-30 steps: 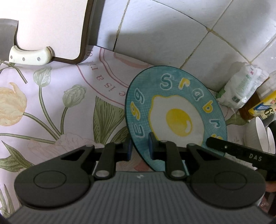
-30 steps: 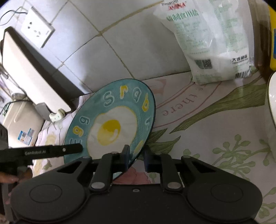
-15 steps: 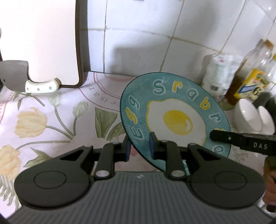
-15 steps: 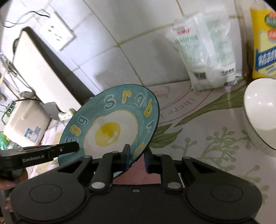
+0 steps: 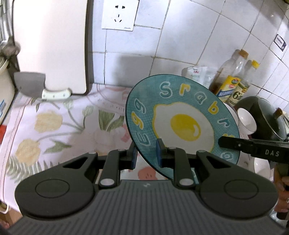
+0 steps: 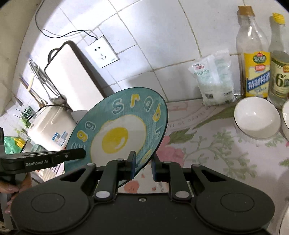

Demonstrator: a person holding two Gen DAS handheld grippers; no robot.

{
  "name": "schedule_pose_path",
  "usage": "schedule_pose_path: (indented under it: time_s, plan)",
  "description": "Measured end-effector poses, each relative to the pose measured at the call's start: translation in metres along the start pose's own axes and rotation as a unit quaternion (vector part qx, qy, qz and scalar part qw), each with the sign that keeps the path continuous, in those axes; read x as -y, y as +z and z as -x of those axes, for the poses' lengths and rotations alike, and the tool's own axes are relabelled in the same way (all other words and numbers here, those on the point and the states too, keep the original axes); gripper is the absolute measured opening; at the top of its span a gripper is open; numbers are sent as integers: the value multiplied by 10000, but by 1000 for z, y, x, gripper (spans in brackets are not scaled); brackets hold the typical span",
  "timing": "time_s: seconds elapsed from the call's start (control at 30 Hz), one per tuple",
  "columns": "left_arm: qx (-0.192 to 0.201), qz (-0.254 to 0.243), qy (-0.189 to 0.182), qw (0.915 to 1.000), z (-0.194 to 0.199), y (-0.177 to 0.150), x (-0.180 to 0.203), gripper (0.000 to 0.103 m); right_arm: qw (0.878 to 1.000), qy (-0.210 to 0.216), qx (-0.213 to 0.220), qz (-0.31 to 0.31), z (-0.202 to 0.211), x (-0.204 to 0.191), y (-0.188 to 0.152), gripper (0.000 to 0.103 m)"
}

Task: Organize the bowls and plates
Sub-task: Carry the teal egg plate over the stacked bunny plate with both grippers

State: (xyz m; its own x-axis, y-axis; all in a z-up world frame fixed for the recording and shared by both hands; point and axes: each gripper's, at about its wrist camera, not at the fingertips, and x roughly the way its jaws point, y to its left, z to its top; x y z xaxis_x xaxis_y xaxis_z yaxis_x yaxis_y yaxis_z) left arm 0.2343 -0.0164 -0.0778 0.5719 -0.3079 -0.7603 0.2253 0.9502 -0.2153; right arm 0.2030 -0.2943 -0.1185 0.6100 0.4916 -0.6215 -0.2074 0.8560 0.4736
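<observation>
A teal plate (image 5: pixel 182 124) printed with a fried egg and letters hangs tilted above the floral countertop, held by both grippers. My left gripper (image 5: pixel 146 154) is shut on the plate's lower left rim. My right gripper (image 6: pixel 143 163) is shut on the opposite rim of the plate (image 6: pixel 119 130). Each gripper also shows as a black bar at the plate's edge in the other wrist view. A white bowl (image 6: pixel 256 117) sits on the counter at the right, with a second bowl (image 6: pixel 286 117) cut off beside it.
A white cutting board (image 5: pixel 50 45) leans on the tiled wall with a cleaver (image 5: pixel 41 86) at its foot. Bottles (image 6: pixel 256 54), a white bag (image 6: pixel 215 81) and a lidded dark pot (image 5: pixel 261 115) stand at the right. A wall socket (image 5: pixel 118 14) is above.
Both grippers have risen with the plate and drawn back from the wall. The socket, bottles and bowls have come into view. Both grips are unchanged.
</observation>
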Motion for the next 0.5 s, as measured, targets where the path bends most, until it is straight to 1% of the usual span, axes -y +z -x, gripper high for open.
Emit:
schedule_pose_path:
  time_s: [0.23,0.5]
  plan:
    - [-50,64,-35,10000,25,-34,0,19,10000,17,-35,-38,23,-14,-33,22]
    - [-115,57,-85,9999,46,-53,1,19,10000,-15,-95,7,42,-29,-59,23]
